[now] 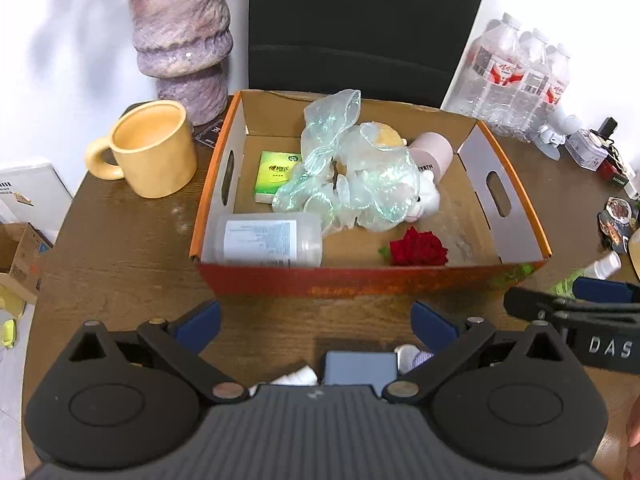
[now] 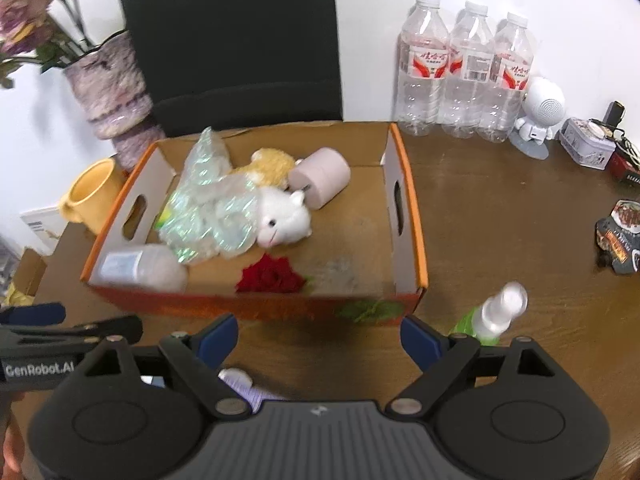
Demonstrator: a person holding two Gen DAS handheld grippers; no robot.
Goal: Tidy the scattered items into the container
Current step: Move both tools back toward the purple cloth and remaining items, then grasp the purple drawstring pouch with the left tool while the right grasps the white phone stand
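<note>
An orange-rimmed cardboard box (image 1: 500, 200) (image 2: 412, 216) stands on the brown table. It holds a green tissue pack (image 1: 276, 174), a clear bottle lying down (image 1: 268, 238), iridescent film (image 1: 352, 172), a white plush toy (image 2: 284, 216), a pink cylinder (image 2: 320, 176) and a red rose (image 1: 418, 248) (image 2: 270, 276). My left gripper (image 1: 316, 320) is open and empty in front of the box. My right gripper (image 2: 320, 338) is open and empty too. A green spray bottle (image 2: 494, 316) lies on the table just right of my right gripper. A blue box (image 1: 358, 366) and white and lilac items lie under my left gripper.
A yellow mug (image 1: 152, 148) and a purple vase (image 1: 184, 40) stand left of the box. A black chair back (image 1: 360, 28) is behind it. Water bottles (image 2: 464, 68), a white robot figure (image 2: 540, 116), a tin (image 2: 586, 148) and snack packs (image 2: 620, 236) sit at right.
</note>
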